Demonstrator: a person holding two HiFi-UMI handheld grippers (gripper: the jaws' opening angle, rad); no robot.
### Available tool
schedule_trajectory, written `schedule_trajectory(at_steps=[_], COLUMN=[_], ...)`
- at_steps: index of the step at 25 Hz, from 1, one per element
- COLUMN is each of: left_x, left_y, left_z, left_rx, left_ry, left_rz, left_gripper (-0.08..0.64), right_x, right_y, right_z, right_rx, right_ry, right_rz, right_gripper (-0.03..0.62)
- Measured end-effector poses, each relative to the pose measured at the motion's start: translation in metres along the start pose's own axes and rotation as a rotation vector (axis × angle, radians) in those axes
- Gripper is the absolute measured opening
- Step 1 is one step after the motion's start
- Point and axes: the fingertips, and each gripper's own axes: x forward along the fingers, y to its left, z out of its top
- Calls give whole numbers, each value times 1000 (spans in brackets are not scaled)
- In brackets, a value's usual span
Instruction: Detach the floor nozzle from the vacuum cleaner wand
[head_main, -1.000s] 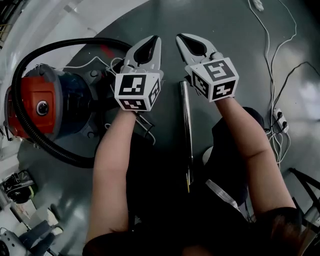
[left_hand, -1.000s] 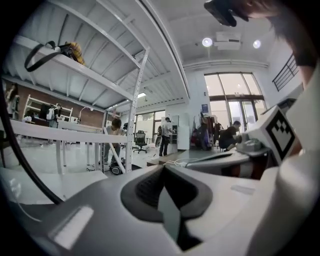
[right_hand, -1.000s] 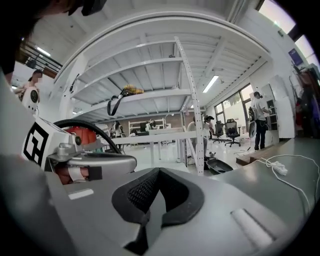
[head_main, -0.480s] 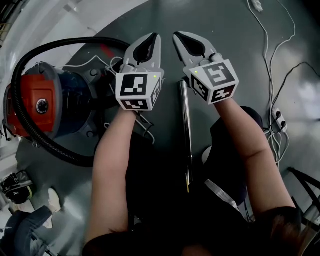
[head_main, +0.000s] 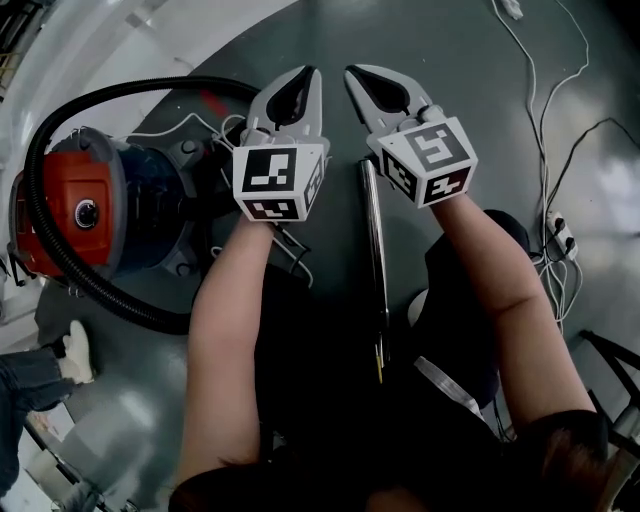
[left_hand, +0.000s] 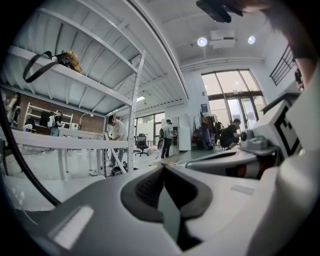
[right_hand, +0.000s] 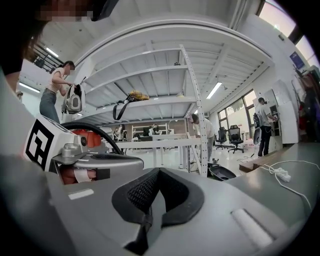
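Both my tongs are pressed together with nothing pinched. The left gripper (head_main: 312, 78) and right gripper (head_main: 350, 75) sit side by side at upper centre, smooth grey plastic shells with black ribbed pads. The wand (head_main: 375, 245) is a thin shiny metal tube running down frame centre between my forearms. Round red-and-blue vacuum body (head_main: 90, 210) at left, black hose (head_main: 140, 88) looped around it. The floor (head_main: 470, 70) is glossy grey, with white cables (head_main: 545, 110) at right. The gripper views show white metal shelving (left_hand: 75, 75).
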Motion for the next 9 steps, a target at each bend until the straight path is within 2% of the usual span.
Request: schedule_trajectory(at_steps=[9], left_x=[0], left_y=[-5], left_z=[1], left_rx=[-15], left_ry=[6], left_rz=[-17], left_gripper=[11], right_x=[-1], right_y=[0], right_z=[0], right_rx=[8], right_ry=[6], right_rz=[2], right_gripper=[-3])
